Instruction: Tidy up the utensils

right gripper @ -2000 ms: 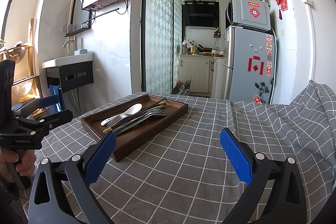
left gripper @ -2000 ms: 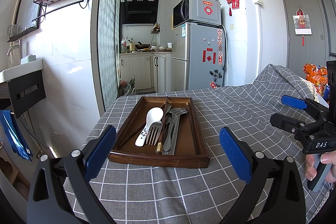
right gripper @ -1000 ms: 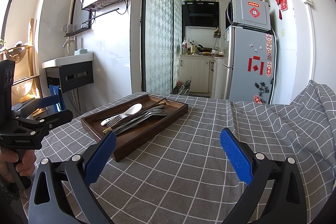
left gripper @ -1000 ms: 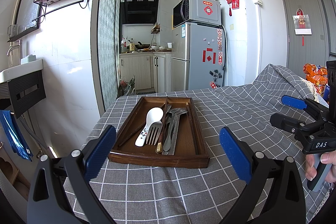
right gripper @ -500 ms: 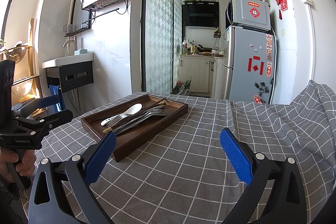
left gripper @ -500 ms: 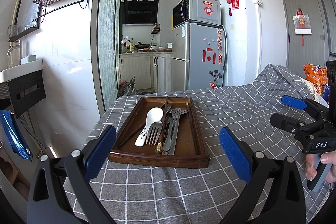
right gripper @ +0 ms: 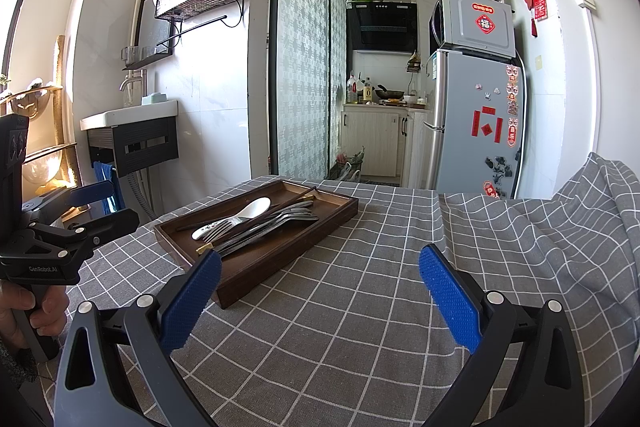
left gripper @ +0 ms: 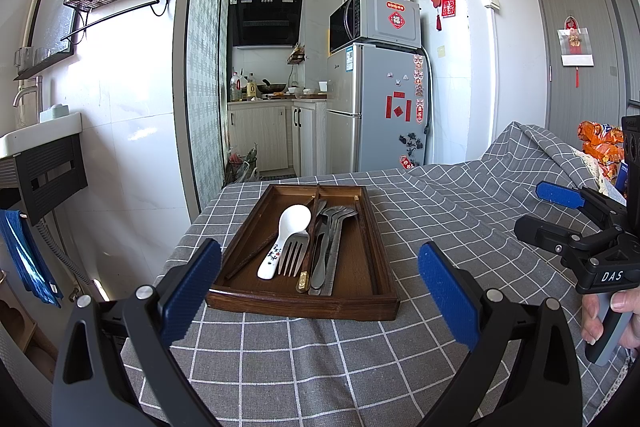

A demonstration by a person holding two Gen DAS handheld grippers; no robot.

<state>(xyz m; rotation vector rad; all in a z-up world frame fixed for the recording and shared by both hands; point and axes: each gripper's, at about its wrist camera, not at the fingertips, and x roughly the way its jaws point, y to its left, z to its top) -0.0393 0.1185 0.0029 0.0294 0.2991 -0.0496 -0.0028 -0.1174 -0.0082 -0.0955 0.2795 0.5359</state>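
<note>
The utensils [left gripper: 308, 247] are lying bunched together in the wooden tray [left gripper: 372, 239] on the table [left gripper: 360, 359]; both the left claw [left gripper: 320, 291] and right claw [right gripper: 320, 295] are hovering wide and empty, well placed for reaching in

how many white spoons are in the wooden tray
1. The white spoon lies in the left half of the wooden tray, beside a fork and the overlapping dark metal utensils, which could hide more.
</note>
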